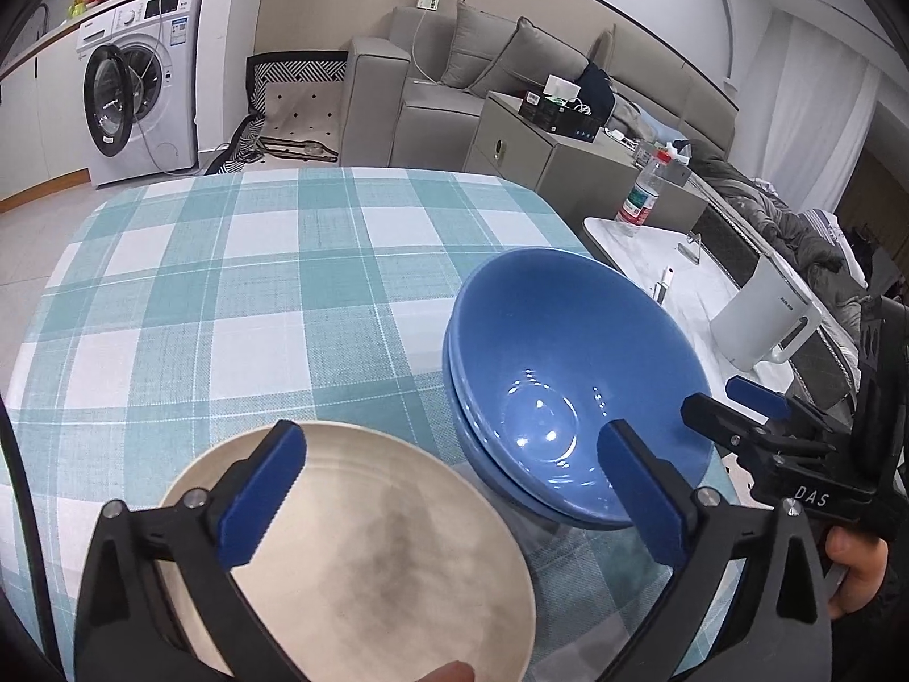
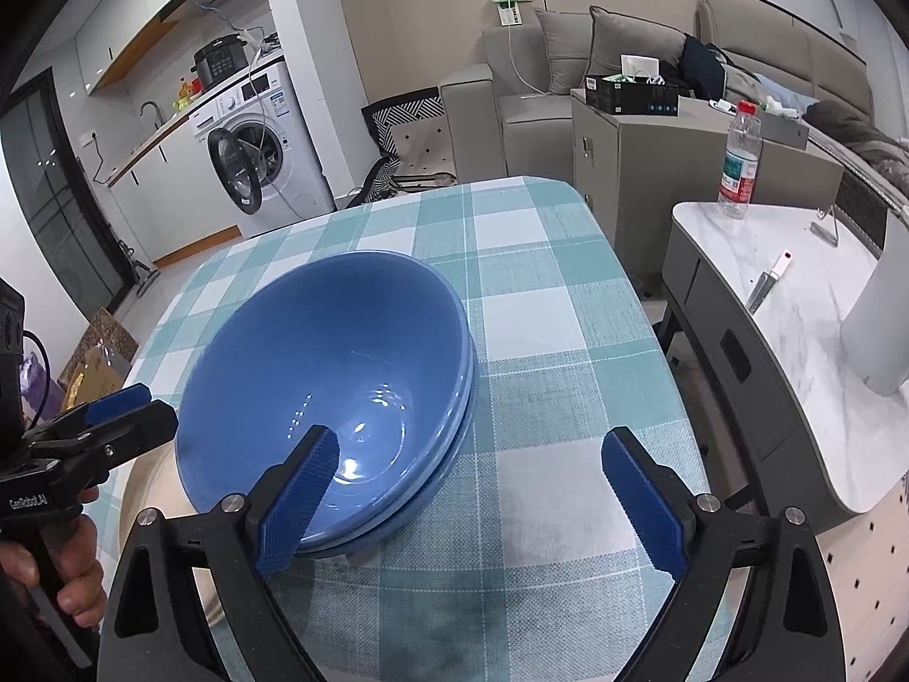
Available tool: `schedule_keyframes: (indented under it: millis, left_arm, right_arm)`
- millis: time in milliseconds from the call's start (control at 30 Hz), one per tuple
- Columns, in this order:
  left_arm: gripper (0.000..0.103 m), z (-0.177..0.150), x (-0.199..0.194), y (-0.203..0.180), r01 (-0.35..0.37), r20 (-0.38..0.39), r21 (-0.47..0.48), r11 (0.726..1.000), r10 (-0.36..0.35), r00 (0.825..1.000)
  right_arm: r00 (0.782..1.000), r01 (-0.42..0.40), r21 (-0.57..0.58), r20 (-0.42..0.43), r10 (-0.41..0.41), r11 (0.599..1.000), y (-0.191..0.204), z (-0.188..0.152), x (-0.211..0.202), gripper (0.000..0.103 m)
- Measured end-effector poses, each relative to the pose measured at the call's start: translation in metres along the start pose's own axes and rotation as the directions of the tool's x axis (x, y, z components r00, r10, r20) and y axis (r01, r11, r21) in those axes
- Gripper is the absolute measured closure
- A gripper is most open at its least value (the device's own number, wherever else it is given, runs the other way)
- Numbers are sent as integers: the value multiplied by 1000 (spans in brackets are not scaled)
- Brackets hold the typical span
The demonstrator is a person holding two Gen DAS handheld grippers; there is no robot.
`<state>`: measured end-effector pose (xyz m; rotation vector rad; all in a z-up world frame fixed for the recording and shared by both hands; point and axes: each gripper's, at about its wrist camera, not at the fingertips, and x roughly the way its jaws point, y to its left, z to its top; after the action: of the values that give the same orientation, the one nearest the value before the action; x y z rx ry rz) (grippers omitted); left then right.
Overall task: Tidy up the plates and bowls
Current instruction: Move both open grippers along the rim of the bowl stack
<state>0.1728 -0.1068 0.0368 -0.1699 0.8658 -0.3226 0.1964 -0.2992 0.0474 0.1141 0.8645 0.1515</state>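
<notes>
Two blue bowls (image 1: 568,375) sit nested, tilted, on the checked tablecloth (image 1: 255,295); they also show in the right wrist view (image 2: 329,375). A cream plate (image 1: 363,557) lies at the table's near edge, left of the bowls. My left gripper (image 1: 454,500) is open and empty, hovering over the plate's right side and the bowls' near rim. My right gripper (image 2: 471,500) is open and empty, its left finger over the bowls' near rim. It also shows in the left wrist view (image 1: 733,403), right of the bowls. The plate (image 2: 153,489) is mostly hidden in the right wrist view.
A marble side table (image 2: 795,307) stands right of the table with a water bottle (image 2: 738,153), a white kettle (image 1: 761,324) and small items. A grey sofa (image 1: 454,74) and cabinet (image 2: 653,153) lie beyond. A washing machine (image 1: 142,85) stands far left.
</notes>
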Motion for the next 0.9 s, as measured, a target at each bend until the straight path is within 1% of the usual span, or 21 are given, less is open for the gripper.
schedule_keyframes:
  millis: [133, 267, 433, 567, 600, 667, 700, 900]
  left_arm:
    - [0, 2, 6, 1, -1, 3, 17, 1000, 1, 1000]
    - [0, 3, 13, 1, 13, -20, 23, 1000, -12, 1000]
    - [0, 5, 20, -3, 16, -38, 31, 999, -15, 999]
    - [0, 6, 26, -5, 4, -51, 32, 999, -3, 999]
    - [0, 5, 27, -6, 2, -55, 32, 999, 0, 998]
    - [0, 6, 29, -6, 2, -63, 31, 1000, 0, 998]
    - [0, 6, 30, -7, 2, -66, 31, 1000, 1, 998]
    - [0, 6, 38, -10, -7, -86, 42, 999, 10, 996]
  right_arm:
    - [1000, -7, 13, -7, 7, 1000, -3, 0, 5, 7]
    - [1000, -20, 21, -16, 20, 1000, -3, 0, 10, 7]
    - [998, -55, 25, -27, 56, 998, -3, 0, 18, 7]
    - [996, -77, 20, -33, 78, 997, 0, -2, 23, 8]
    - [996, -84, 22, -37, 85, 996, 0, -2, 24, 10]
    - [995, -92, 21, -43, 93, 996, 1, -2, 27, 17]
    - [994, -94, 20, -48, 95, 995, 1, -2, 29, 19]
    - [992, -112, 19, -52, 113, 994, 3, -1, 31, 26]
